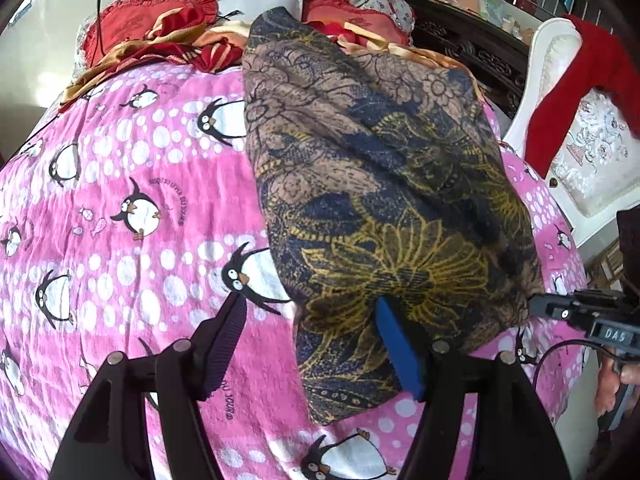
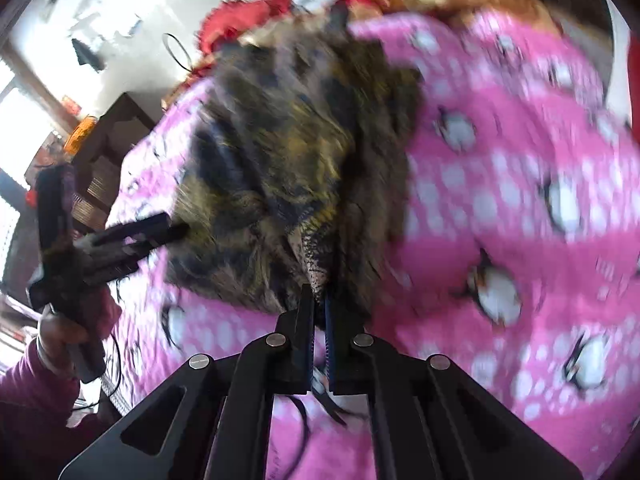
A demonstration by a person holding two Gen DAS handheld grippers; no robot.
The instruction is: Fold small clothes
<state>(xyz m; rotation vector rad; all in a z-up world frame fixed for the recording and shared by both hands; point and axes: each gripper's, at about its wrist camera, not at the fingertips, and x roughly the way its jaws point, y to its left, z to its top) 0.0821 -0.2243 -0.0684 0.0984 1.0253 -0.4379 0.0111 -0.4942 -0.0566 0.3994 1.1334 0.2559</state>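
One patterned garment [image 1: 380,184] is counted, in dark blue, brown and yellow florals, spread on one pink penguin-print sheet [image 1: 120,200]. Two claws are seen, the left claw [image 1: 308,336] and the right claw [image 2: 318,320]. Around ten whole or partial penguins can be made out on the sheet in the left wrist view, give or take. Two red ruffled pillows [image 1: 132,24] are counted at the far end, plus one white chair [image 1: 580,160] with one red garment [image 1: 568,100] draped over it.
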